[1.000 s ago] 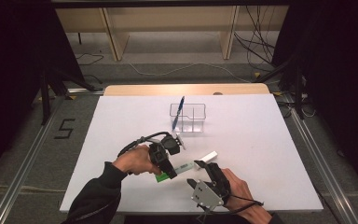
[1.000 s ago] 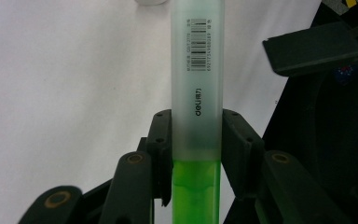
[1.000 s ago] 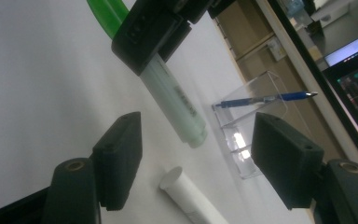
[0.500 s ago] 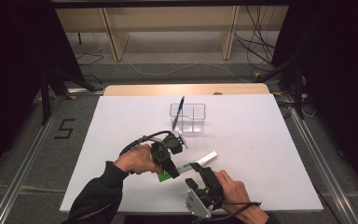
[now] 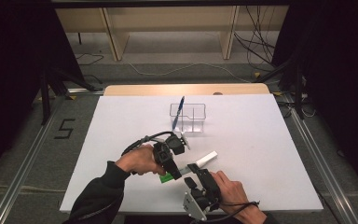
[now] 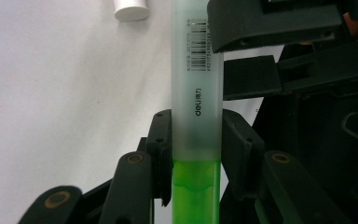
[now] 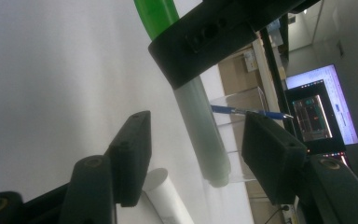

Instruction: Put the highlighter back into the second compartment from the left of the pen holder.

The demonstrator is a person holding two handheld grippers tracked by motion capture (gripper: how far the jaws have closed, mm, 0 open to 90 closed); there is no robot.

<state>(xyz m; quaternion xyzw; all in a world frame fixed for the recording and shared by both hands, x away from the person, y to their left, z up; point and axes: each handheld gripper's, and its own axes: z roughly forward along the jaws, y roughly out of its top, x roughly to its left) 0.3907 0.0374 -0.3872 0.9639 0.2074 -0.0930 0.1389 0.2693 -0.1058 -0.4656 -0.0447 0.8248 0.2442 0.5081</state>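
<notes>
We take the clear holder [image 5: 188, 117] as our landmark: a pen [image 5: 179, 112] stands in its left compartment. Nearer us lie the white tube [image 5: 205, 159] and the highlighter [image 5: 173, 173], left of the tube.

One green highlighter [image 6: 197, 116] is in sight, its barrel frosted over green ink. One white tube-shaped piece [image 5: 206, 158] lies on the counter [image 5: 270, 154]. One clear organizer [image 5: 188, 116] stands farther back, with one blue pen [image 5: 178, 112] leaning in it. Two grippers are at work: one left gripper [image 5: 172, 173] and one right gripper [image 5: 193, 167], each with two black fingers. One lit monitor [image 7: 321, 109] shows in the right gripper view.
</notes>
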